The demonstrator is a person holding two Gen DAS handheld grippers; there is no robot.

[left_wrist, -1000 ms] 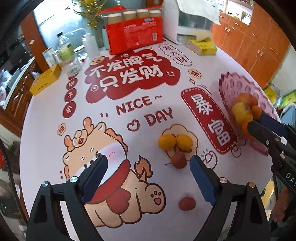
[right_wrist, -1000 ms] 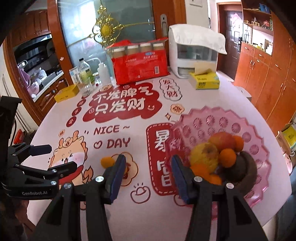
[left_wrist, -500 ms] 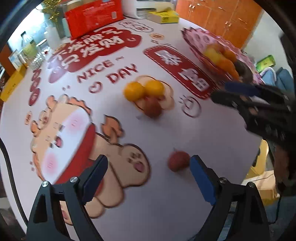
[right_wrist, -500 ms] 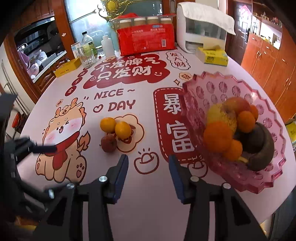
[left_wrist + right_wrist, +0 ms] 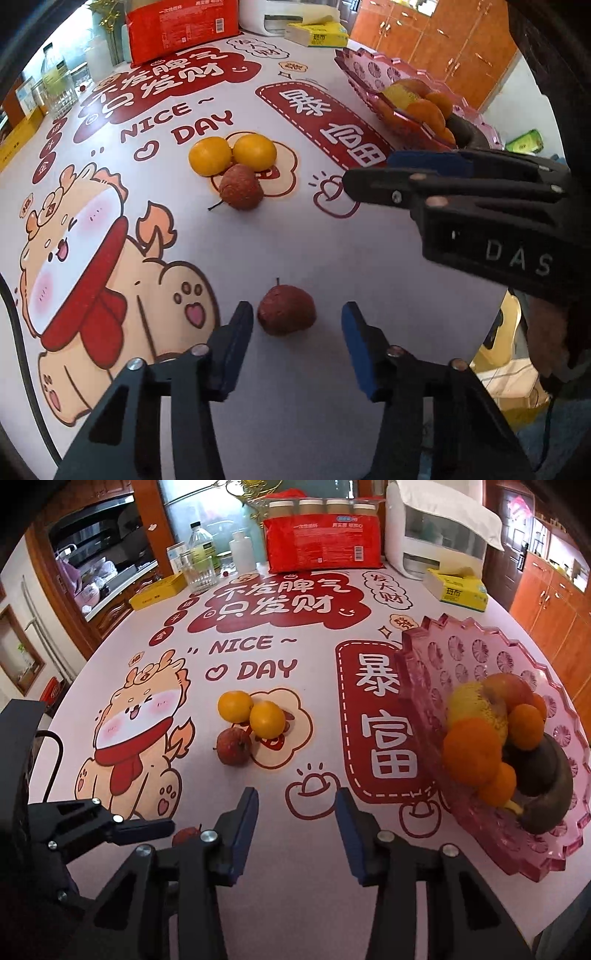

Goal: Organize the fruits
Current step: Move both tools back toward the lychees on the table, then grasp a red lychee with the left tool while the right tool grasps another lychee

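Note:
My left gripper [image 5: 297,314] is open, low over the table, with a small dark red fruit [image 5: 286,311] lying between its fingertips, untouched. That fruit shows partly hidden in the right wrist view [image 5: 186,835], beside the left gripper [image 5: 162,827]. Two oranges [image 5: 232,153] and a second red fruit [image 5: 241,187] lie together mid-table; they also show in the right wrist view [image 5: 251,712]. A pink plastic fruit plate [image 5: 476,657] at the right holds oranges, an apple and a dark avocado. My right gripper [image 5: 295,801] is open and empty above the table, left of the plate; in the left wrist view [image 5: 369,173] it hovers at right.
A red package [image 5: 325,546], a white appliance [image 5: 439,535], a yellow tissue box [image 5: 458,589], bottles and glasses [image 5: 201,554] and a yellow box [image 5: 157,592] stand along the far edge. The table's near edge is just below the grippers.
My left gripper has dropped and moved toward the near red fruit, which now lies between its fingers. My right gripper has pulled back from the plate toward the table's front.

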